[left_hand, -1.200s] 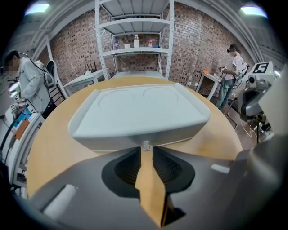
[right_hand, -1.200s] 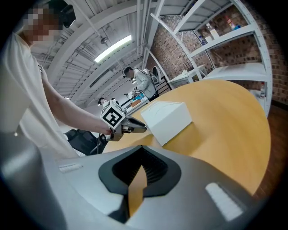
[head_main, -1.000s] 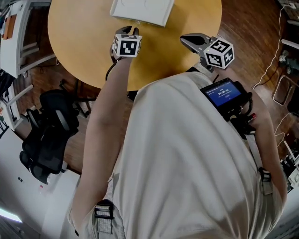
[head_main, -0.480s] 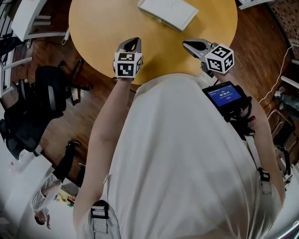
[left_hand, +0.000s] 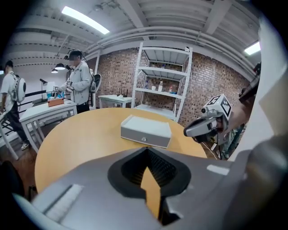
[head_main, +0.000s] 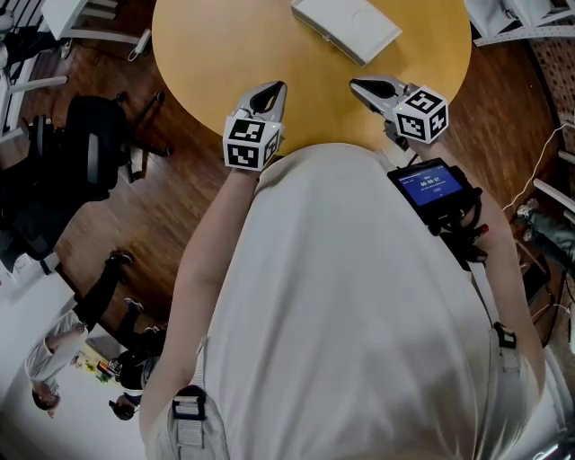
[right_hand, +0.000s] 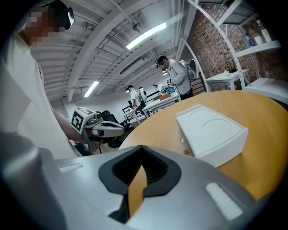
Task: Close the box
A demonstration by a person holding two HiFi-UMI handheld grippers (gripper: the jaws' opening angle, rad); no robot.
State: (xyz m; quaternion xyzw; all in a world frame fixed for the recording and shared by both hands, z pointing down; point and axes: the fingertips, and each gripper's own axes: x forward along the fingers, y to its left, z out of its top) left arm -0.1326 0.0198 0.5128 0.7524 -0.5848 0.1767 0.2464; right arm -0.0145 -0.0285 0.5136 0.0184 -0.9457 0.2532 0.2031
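Observation:
The flat white box [head_main: 346,27] lies with its lid down on the round wooden table [head_main: 225,45]. In the left gripper view the box [left_hand: 146,131] shows its front with a small clasp, well ahead of my left gripper [left_hand: 148,166], whose jaws are shut and hold nothing. In the head view the left gripper [head_main: 274,90] hangs over the table's near edge, away from the box. My right gripper [head_main: 359,85] hovers beside it, jaws together and empty. From the right gripper view the box [right_hand: 211,134] sits ahead to the right of the right gripper [right_hand: 138,173].
A black office chair [head_main: 90,144] stands on the wooden floor left of the table. A metal shelf unit [left_hand: 164,81] and side tables stand against the brick wall. Several people [left_hand: 78,83] work at benches further off. A phone [head_main: 434,187] hangs on my chest.
My left gripper has drawn back from the box's front edge and risen, so the box is now farther off. The right gripper has shifted slightly and turned more toward the box.

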